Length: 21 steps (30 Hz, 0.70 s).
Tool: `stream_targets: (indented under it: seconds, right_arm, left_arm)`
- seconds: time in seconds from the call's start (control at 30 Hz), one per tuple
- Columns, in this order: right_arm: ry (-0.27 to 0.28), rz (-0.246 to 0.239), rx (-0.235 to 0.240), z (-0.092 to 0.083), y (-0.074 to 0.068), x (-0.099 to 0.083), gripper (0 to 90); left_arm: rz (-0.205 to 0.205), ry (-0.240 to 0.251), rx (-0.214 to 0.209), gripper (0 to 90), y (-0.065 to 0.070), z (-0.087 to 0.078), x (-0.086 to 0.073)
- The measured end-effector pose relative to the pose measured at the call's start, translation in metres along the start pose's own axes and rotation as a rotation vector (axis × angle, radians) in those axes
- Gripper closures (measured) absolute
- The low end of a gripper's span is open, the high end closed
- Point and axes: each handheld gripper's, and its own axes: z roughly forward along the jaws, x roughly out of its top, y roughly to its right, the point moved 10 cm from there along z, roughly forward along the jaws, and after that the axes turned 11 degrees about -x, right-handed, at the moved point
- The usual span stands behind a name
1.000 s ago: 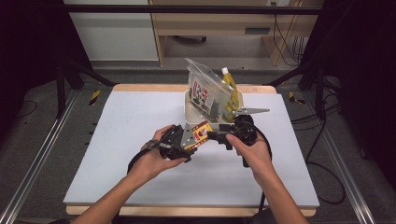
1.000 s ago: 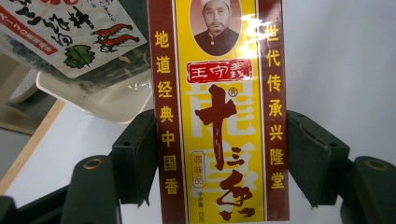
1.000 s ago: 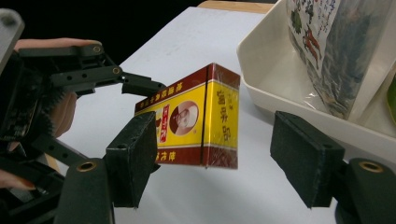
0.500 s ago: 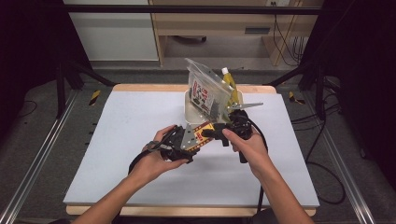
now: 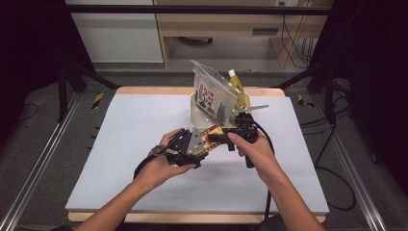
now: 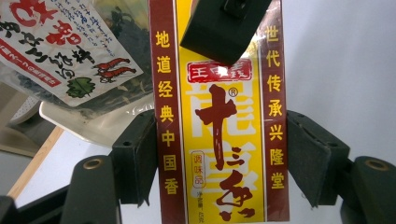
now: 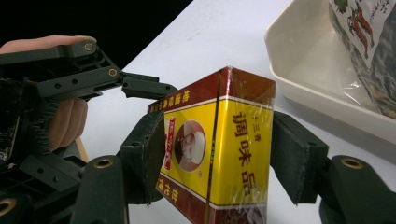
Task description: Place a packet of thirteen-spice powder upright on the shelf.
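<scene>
Cream tray (image 5: 195, 115) with its upright packets (image 5: 211, 94) just beyond both tongs; open table (image 5: 120, 144) leftward.

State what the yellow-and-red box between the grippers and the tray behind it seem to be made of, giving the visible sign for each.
Box: probably printed cardboard under clear glossy film; sharp folded edges, and wrinkled shiny wrap at its top corner. Tray: likely cream plastic or enamelled ware, which one is unclear; smooth, even, faintly shiny wall with a rounded rim.
</scene>
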Motion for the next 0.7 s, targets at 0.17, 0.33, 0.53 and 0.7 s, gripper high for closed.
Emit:
stream_targets:
  seconds: [0.17,0.33,0.53,0.7]
  right_arm:
    - [0.003,-0.006,0.002,-0.0014,-0.0004,0.0008,43.5]
    - [0.000,-0.004,0.003,-0.0019,0.0005,0.0001,45.7]
    - [-0.003,0.004,0.021,-0.0031,-0.0001,-0.0004,48.2]
    - [-0.002,0.009,0.030,-0.0040,0.0008,-0.0011,50.2]
  left_arm:
    - [0.002,0.005,0.001,31.7,0.0007,0.0006,0.0010]
    - [0.005,0.010,0.001,31.7,0.0023,0.0007,0.0029]
    - [0.009,0.014,0.000,31.7,0.0031,0.0013,0.0038]
    - [0.012,0.021,0.002,31.7,0.0039,0.0016,0.0049]
